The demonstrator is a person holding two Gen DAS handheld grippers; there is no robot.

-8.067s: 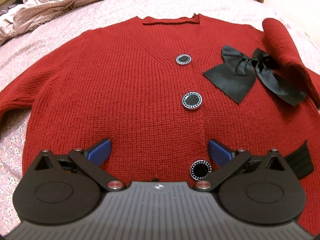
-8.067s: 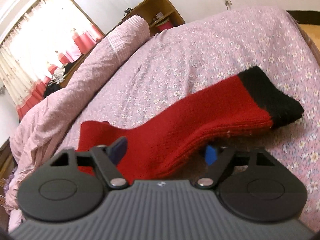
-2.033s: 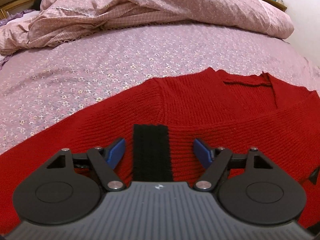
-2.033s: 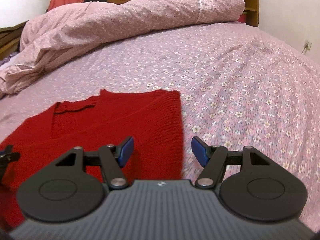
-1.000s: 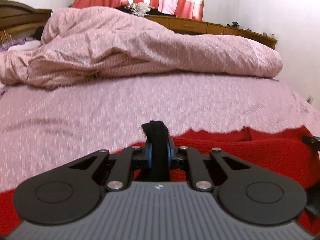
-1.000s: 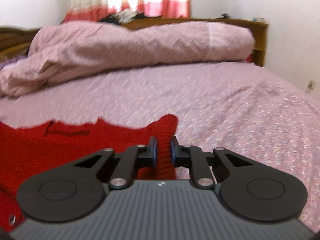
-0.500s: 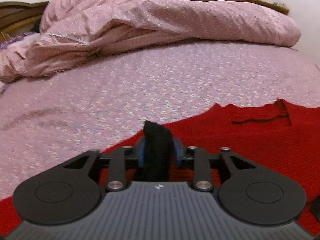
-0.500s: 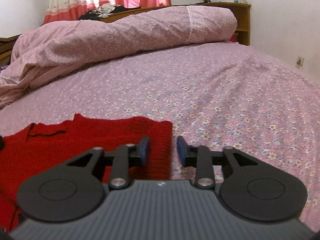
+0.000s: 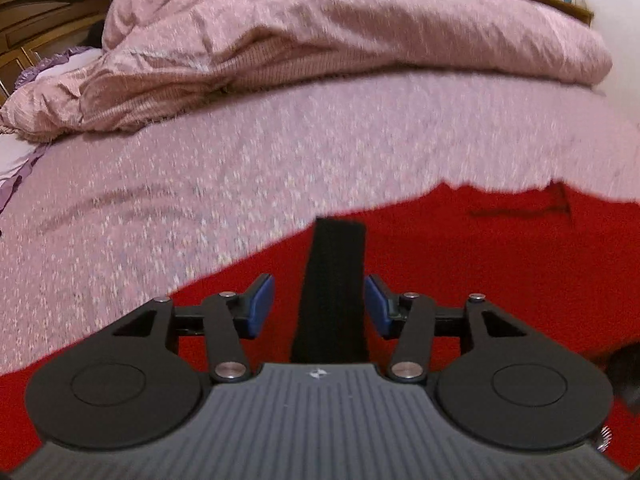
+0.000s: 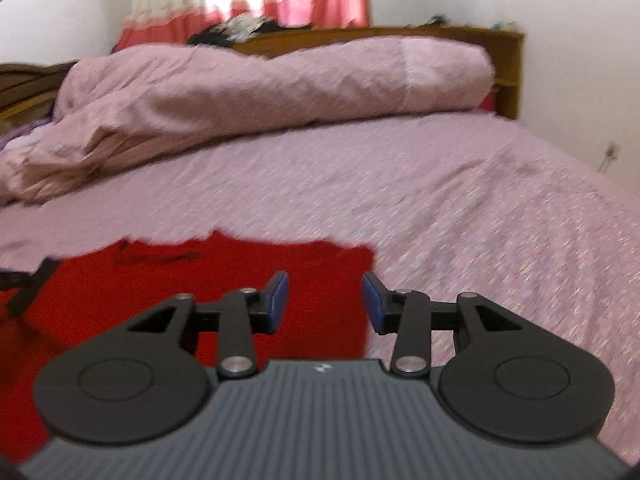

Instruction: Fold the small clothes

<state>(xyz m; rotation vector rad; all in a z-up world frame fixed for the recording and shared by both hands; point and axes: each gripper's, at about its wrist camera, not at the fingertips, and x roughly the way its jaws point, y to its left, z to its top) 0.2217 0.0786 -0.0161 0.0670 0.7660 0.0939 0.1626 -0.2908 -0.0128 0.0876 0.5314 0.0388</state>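
A red knitted cardigan (image 9: 500, 264) lies folded on the pink flowered bed sheet (image 9: 240, 184). Its black sleeve cuff (image 9: 336, 280) lies flat between the blue pads of my left gripper (image 9: 319, 306), whose jaws are opening and stand clear of the cuff on both sides. In the right wrist view the same cardigan (image 10: 200, 280) shows its right folded edge. My right gripper (image 10: 325, 302) hovers over that edge with its jaws opening; the pads press on nothing. The other gripper's black tip (image 10: 28, 284) shows at the left edge.
A bunched pink duvet (image 9: 340, 48) lies across the far side of the bed. A wooden headboard (image 9: 36, 20) stands at the far left and a wooden shelf unit (image 10: 472, 52) behind the duvet. Bare sheet (image 10: 500, 220) stretches to the right of the cardigan.
Both grippers let go: a second ago the left was shut on the black cuff and the right on a red fold. The cuff and fold now lie flat. Both views are motion-blurred.
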